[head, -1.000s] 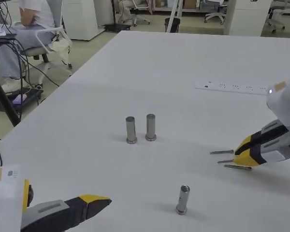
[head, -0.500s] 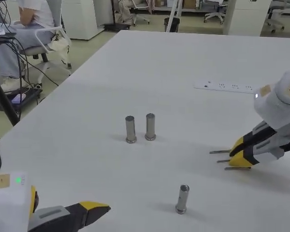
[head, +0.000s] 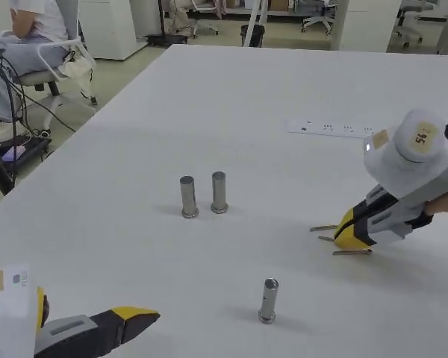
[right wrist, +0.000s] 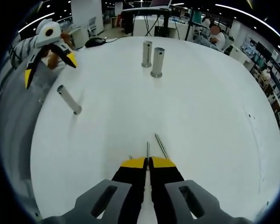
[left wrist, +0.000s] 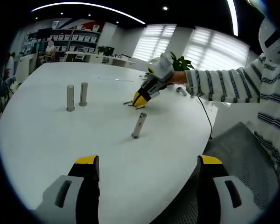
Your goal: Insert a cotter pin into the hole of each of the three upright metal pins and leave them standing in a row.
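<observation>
Two metal pins (head: 219, 192) stand side by side near the middle of the white tabletop (head: 246, 112), and a third pin (head: 268, 300) stands alone at 6 o'clock. At 4 o'clock the right tool (head: 341, 237) pinches the middle cotter pin (right wrist: 148, 149) of three lying there. The left tool (left wrist: 148, 161), at 7 o'clock, gapes wide and holds nothing.

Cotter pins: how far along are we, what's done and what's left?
Done: nothing yet. The three metal pins stand upright, one apart from the pair, and all three cotter pins lie on the table.
In hand: the right gripper, jaws shut, seems to pinch the middle cotter pin. The left gripper is open.
Left: all three insertions, then lining up the row.
</observation>
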